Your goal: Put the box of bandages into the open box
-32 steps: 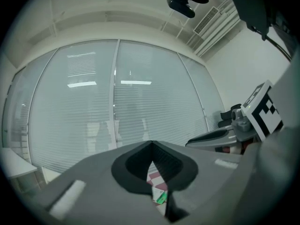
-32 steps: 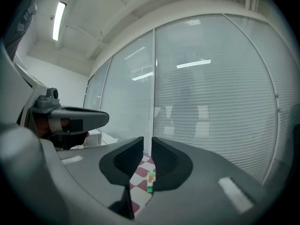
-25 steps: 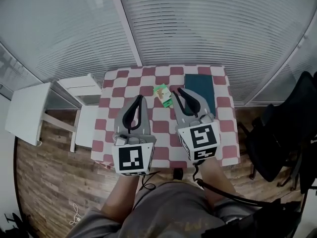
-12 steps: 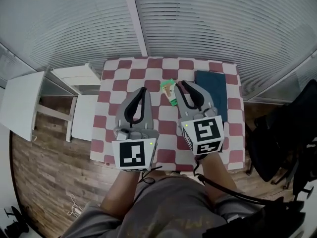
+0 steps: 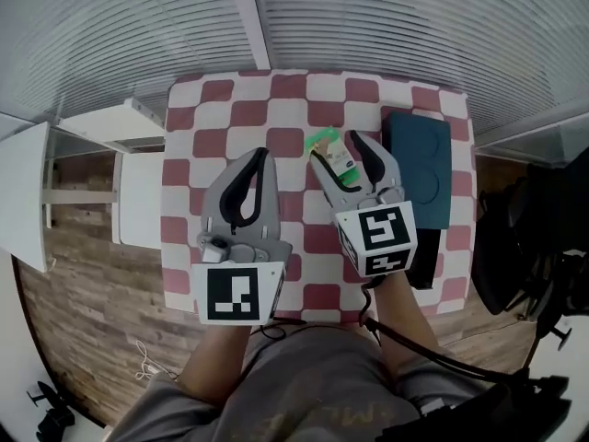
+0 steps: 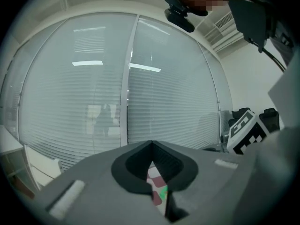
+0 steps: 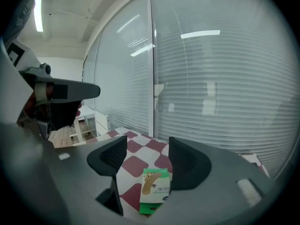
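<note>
The box of bandages [image 5: 335, 154], small, white and green, lies on the red-and-white checkered table [image 5: 230, 99]. My right gripper [image 5: 337, 147] is open, with its two fingers to either side of the box. In the right gripper view the box of bandages [image 7: 155, 189] lies on the cloth between the spread fingers. The dark teal open box [image 5: 421, 168] sits at the table's right edge, just right of that gripper. My left gripper [image 5: 259, 155] hovers over the table's left-middle, shut and holding nothing. In the left gripper view its jaws [image 6: 152, 146] meet at the tips.
A white side table [image 5: 23, 191] and a white shelf unit [image 5: 110, 129] stand left of the table on the wooden floor. A black chair [image 5: 534, 238] is at the right. Slatted blinds fill the background beyond the table's far edge.
The view has shifted closer over the table. My right gripper has moved forward, so the bandage box now lies between its fingers. The left gripper stays shut beside it.
</note>
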Available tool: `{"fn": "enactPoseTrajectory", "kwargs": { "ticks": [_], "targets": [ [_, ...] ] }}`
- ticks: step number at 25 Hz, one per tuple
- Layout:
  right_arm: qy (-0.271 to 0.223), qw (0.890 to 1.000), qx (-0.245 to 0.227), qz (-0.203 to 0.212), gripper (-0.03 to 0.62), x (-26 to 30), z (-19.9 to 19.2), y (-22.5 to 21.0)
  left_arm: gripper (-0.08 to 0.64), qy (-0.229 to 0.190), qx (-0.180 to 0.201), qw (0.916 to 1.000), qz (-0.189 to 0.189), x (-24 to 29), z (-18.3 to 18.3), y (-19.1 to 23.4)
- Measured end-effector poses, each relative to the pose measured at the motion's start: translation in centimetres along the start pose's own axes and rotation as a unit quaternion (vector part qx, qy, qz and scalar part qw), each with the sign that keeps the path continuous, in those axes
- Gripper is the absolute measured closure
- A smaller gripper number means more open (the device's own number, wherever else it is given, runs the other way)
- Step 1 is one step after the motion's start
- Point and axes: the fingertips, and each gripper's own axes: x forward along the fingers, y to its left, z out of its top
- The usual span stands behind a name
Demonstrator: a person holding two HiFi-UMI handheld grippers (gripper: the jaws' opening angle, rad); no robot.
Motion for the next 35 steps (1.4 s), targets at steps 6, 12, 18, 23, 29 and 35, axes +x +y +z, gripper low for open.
{"fn": "enactPoseTrajectory", "kwargs": {
  "ticks": [6, 12, 18, 23, 29, 35],
  "targets": [
    [0.080, 0.997, 0.016, 0.012, 0.139, 4.3, -6.0, -0.5, 0.560, 0.039, -0.013, 0.9990, -0.017, 3.4, -3.7, 1.4],
    [0.146, 0.989, 0.016, 0.002, 0.114, 6.7, -10.6, -1.3, 0.560, 0.065, -0.025, 0.9971, -0.029, 5.7, -6.9, 2.3],
    [0.190, 0.982, 0.005, -0.001, 0.116, 7.3, -13.4, -1.7, 0.560, 0.082, -0.039, 0.9954, -0.032, 6.6, -8.9, 2.6],
    [0.200, 0.980, -0.005, -0.001, 0.120, 7.6, -13.7, -1.6, 0.560, 0.085, -0.048, 0.9947, -0.030, 7.1, -9.8, 2.9],
    [0.201, 0.979, -0.006, 0.015, 0.202, 7.5, -13.6, -1.3, 0.560, 0.085, -0.047, 0.9948, -0.030, 6.9, -9.5, 2.9],
    [0.161, 0.987, -0.006, 0.014, 0.204, 6.6, -11.1, -0.6, 0.560, 0.068, -0.036, 0.9967, -0.027, 5.9, -7.9, 2.6]
  ]
}}
